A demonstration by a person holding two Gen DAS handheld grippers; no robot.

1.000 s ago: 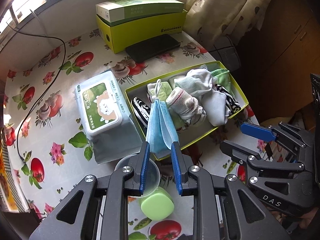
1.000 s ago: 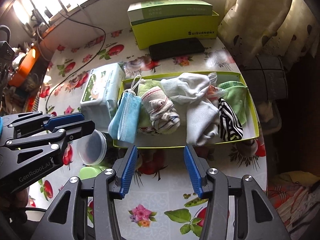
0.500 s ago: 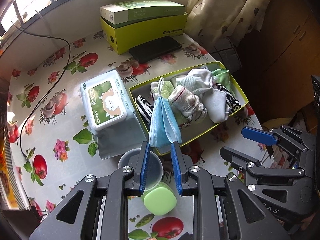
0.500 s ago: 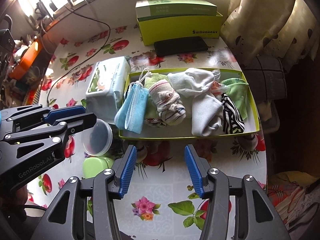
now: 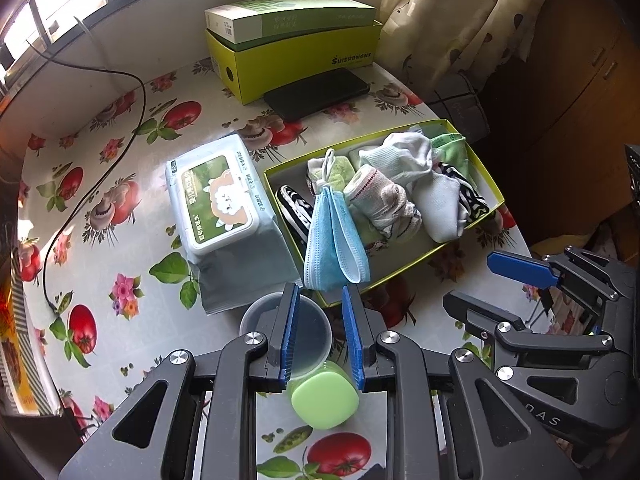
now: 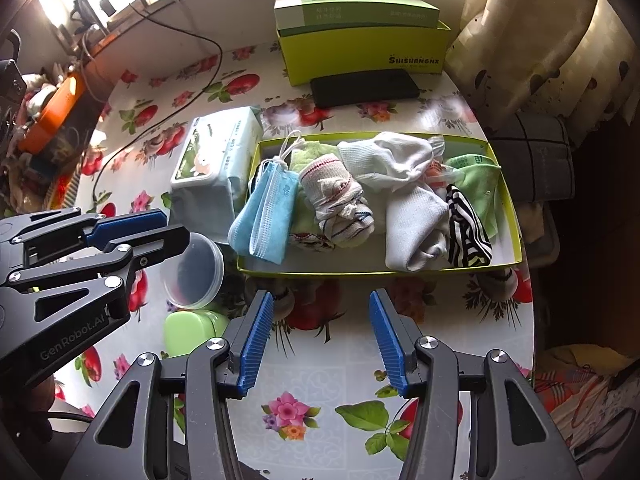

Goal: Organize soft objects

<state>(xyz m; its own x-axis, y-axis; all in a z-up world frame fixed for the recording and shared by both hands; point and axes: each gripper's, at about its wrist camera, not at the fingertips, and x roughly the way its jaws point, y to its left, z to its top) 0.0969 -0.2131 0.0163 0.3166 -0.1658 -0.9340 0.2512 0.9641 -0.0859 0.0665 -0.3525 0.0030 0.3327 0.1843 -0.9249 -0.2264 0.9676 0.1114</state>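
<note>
A shallow green-rimmed box point(image 5: 496, 196) point(image 6: 516, 240) holds several soft things: white socks point(image 6: 404, 184), a rolled striped sock point(image 6: 340, 196), a black-and-white striped sock point(image 6: 466, 228) and green cloth point(image 6: 476, 180). A blue face mask point(image 5: 334, 240) point(image 6: 264, 216) lies over the box's near-left corner. My left gripper point(image 5: 318, 300) is open and empty, just short of the mask's lower edge. My right gripper point(image 6: 320, 312) is open and empty, above the tablecloth in front of the box.
A wet-wipes pack point(image 5: 220, 204) lies left of the box. A clear round tub point(image 6: 192, 270) and a green lidded jar point(image 5: 324, 400) stand under the left gripper. A yellow-green carton point(image 5: 304, 56), a black phone point(image 5: 316, 92) and a cable point(image 5: 100, 168) lie farther back.
The left gripper has let go of the blue mask, opened slightly and pulled back; the mask stays draped on the box corner. The right gripper has also drawn back a little.
</note>
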